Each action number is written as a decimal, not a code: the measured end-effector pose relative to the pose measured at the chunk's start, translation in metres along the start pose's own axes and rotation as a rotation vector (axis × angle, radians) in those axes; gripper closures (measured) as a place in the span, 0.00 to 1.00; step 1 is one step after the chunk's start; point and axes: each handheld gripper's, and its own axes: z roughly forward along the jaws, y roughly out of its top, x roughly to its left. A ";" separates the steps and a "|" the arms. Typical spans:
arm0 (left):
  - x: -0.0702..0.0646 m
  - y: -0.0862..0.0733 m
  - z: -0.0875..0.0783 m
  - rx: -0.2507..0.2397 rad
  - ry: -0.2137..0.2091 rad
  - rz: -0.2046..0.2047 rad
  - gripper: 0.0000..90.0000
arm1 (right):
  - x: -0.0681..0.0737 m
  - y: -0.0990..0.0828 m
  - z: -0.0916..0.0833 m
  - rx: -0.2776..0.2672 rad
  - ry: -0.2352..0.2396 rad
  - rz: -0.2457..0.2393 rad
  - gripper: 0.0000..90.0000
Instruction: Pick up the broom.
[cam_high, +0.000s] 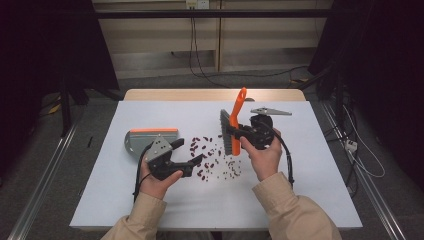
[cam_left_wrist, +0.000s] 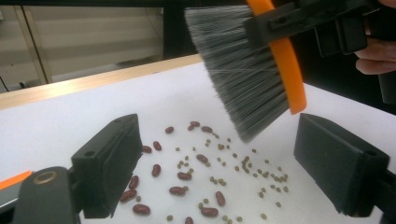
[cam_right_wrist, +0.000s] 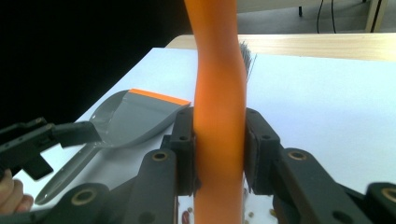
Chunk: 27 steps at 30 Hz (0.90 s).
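Note:
A hand brush with an orange handle (cam_high: 239, 107) and grey bristles (cam_high: 227, 134) hangs tilted above the white table (cam_high: 125, 200). My right gripper (cam_high: 237, 131) is shut on the handle (cam_right_wrist: 219, 84), its pads (cam_right_wrist: 254, 149) pressing both sides. Dark red beans and small green ones (cam_high: 215, 161) lie scattered under the bristles (cam_left_wrist: 243, 84). My left gripper (cam_high: 189, 153) stands open at the left edge of the scatter, low over the table. Between its pads (cam_left_wrist: 109, 163) I see the beans (cam_left_wrist: 201, 158), untouched. A grey dustpan (cam_high: 147, 137) with an orange lip lies flat behind the left hand.
The dustpan (cam_right_wrist: 130, 119) points its handle toward the left gripper (cam_right_wrist: 28, 140). A wooden strip (cam_high: 215, 95) runs along the table's far edge. Cables (cam_high: 360, 150) trail on the floor to the right, and dark stands flank both sides.

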 end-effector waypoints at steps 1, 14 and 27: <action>0.002 0.000 -0.002 0.002 -0.002 -0.002 0.14 | -0.002 0.000 -0.002 0.004 -0.003 -0.003 0.77; 0.016 -0.002 -0.025 0.018 -0.023 -0.001 0.04 | -0.026 -0.002 -0.023 0.065 -0.044 -0.034 0.77; 0.032 -0.011 -0.045 0.038 -0.006 0.005 0.04 | -0.047 -0.004 -0.040 0.106 -0.092 -0.046 0.78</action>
